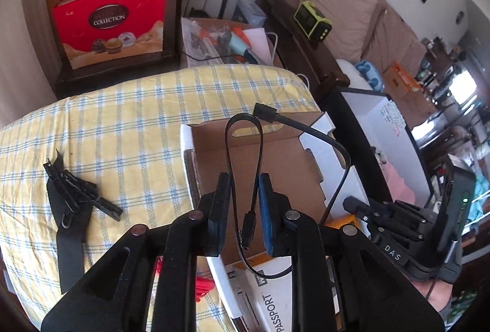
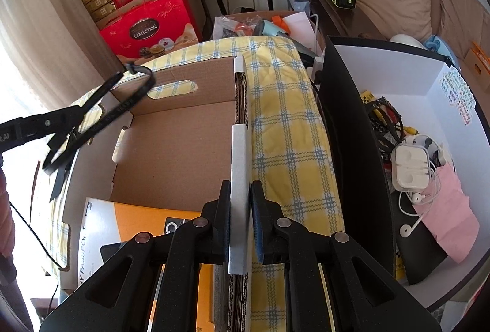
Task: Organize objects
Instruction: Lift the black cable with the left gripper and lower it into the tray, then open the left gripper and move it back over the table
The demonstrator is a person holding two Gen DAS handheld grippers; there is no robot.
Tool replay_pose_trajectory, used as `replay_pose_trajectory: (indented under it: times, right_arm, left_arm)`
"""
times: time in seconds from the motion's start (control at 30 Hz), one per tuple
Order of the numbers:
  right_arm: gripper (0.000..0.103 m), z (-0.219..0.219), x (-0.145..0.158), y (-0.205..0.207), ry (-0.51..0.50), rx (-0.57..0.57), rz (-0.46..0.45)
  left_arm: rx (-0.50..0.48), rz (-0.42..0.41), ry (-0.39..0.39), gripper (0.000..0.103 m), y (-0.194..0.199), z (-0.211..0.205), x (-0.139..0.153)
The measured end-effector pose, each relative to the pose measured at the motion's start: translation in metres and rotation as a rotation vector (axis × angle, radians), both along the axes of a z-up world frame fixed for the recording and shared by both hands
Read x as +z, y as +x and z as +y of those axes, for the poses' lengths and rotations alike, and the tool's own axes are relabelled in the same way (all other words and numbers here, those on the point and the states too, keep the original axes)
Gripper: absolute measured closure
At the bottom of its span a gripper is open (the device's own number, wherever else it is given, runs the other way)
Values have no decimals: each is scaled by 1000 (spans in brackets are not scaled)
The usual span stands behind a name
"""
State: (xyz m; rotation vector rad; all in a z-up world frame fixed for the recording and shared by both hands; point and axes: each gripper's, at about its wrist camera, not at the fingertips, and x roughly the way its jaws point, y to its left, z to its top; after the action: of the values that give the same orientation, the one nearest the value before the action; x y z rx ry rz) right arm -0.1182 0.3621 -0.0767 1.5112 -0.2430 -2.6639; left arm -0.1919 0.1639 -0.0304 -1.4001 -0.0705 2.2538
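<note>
My left gripper (image 1: 244, 188) is shut on a black USB cable (image 1: 245, 130) and holds its loop above the open cardboard box (image 1: 275, 160); one plug (image 1: 247, 228) hangs between the fingers, the other (image 1: 265, 111) sticks up behind. In the right wrist view the left gripper (image 2: 122, 76) shows at the left, over the box's left wall. My right gripper (image 2: 240, 194) is shut on the white right wall (image 2: 239, 166) of the box. A white and orange Passport carton (image 2: 134, 228) lies in the box's near end.
The box stands on a yellow checked cloth (image 1: 122, 117). A black strap with clips (image 1: 73, 197) lies on the cloth at left. A black and white bin (image 2: 428, 105) with cables, earphones and a pink pouch stands to the right. Red gift boxes (image 1: 113, 22) stand behind.
</note>
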Motion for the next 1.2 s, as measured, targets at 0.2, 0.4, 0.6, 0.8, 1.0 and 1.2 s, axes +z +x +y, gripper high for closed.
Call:
replay_pose_trajectory:
  times: [0.2, 0.4, 0.6, 0.8, 1.0, 1.2]
  right_arm:
    - [92, 0, 0, 0, -2, -2, 0]
    - [92, 0, 1, 0, -2, -1, -1]
    - [92, 0, 1, 1, -8, -1, 1]
    - [92, 1, 1, 2, -9, 1, 2]
    - [92, 1, 1, 2, -7, 1, 2]
    - [91, -1, 1, 2, 3, 1, 1]
  left_arm:
    - [-49, -10, -73, 86, 0, 32, -20]
    - [-53, -19, -137, 75, -6, 42, -36]
    - [-23, -45, -38, 52, -10, 21, -27]
    - [4, 10, 10, 38, 0, -13, 4]
    - [92, 66, -40, 30, 9, -58, 16]
    - [176, 102, -109, 24, 18, -93, 12]
